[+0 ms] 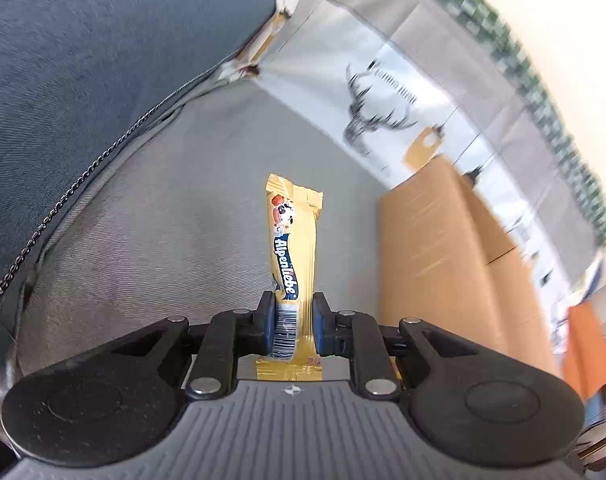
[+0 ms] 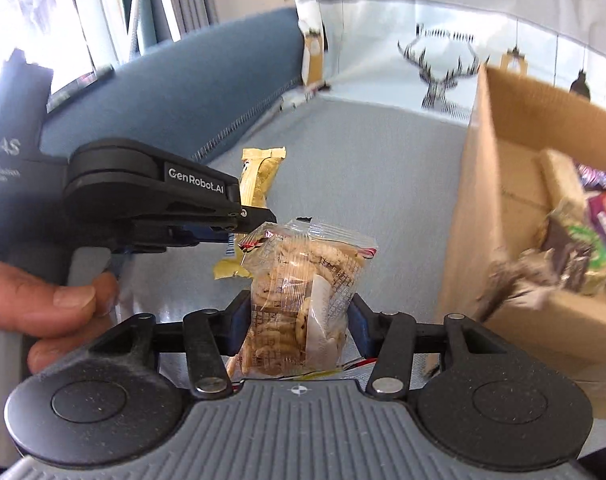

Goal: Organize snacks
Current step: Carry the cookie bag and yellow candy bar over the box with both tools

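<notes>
Left claw (image 1: 294, 330) is clamping the gold candy stick (image 1: 293, 248) at its barcode end, the rest jutting forward over the grey sofa seat (image 1: 175, 208), left of the cardboard box (image 2: 515, 216). The stick is looking light and fairly stiff, with a slick foil wrapper; gripping nearer mid-length would be steadier. Right claw (image 2: 299, 320) is pinching the clear cookie pack (image 2: 303, 280) across its middle: light, crinkly, crumbly, so gentle pressure is advised. Both claws are tilting downward, just left of the box; a hand (image 2: 51, 300) is gripping the left handle.
</notes>
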The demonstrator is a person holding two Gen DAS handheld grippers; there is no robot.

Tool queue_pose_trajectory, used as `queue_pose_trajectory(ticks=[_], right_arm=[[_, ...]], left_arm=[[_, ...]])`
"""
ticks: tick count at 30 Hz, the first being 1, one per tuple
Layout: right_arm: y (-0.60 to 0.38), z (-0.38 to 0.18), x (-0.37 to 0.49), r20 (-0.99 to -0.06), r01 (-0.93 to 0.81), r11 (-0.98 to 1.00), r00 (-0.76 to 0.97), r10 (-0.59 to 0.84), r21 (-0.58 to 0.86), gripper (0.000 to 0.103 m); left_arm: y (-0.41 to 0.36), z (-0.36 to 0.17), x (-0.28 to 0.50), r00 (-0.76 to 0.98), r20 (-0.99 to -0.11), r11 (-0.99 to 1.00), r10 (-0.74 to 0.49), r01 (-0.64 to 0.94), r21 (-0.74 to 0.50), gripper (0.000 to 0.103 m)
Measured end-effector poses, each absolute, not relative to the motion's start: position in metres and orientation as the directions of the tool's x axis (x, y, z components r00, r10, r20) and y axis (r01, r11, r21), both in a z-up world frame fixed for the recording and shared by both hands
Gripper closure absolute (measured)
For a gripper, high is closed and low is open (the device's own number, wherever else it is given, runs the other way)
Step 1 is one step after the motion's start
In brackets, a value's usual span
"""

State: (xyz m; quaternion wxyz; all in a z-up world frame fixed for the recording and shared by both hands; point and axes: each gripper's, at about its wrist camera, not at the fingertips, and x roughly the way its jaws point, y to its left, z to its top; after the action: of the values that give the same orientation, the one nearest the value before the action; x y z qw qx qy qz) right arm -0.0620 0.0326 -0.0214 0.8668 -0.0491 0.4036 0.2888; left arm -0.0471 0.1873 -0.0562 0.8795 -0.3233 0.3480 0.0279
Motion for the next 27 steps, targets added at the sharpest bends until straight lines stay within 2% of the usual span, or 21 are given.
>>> queue_pose_trajectory(ticks=[5,13,16,19,27], right_arm=[[0.008,0.018,-0.075,-0.654,-0.564,0.815,0.569,0.499,0.132,0.051],[-0.048,0.054,-0.053,-0.5,-0.548,0.83,0.693,0.519,0.102,0.051],[-0.074,0.043,-0.038,-0.494,-0.475,0.873,0.737,0.462,0.109,0.051],[-0.097,0.031,-0.027,-0.494,-0.395,0.898,0.752,0.437,0.193,0.051],[-0.106,0.023,-0.028,-0.455,-0.396,0.908,0.789,0.412,0.136,0.051]], left_arm=[[0.19,-0.046,-0.065,0.788,-0.57,0.745,-0.234,-0.231,-0.626,0.083],[0.173,-0.039,-0.064,0.79,-0.544,0.76,-0.283,-0.162,-0.63,0.083],[0.168,-0.042,-0.059,0.781,-0.549,0.76,-0.298,-0.153,-0.631,0.083],[0.164,-0.044,-0.055,0.774,-0.549,0.762,-0.316,-0.139,-0.633,0.083],[0.149,-0.047,-0.047,0.77,-0.535,0.766,-0.348,-0.095,-0.635,0.083]])
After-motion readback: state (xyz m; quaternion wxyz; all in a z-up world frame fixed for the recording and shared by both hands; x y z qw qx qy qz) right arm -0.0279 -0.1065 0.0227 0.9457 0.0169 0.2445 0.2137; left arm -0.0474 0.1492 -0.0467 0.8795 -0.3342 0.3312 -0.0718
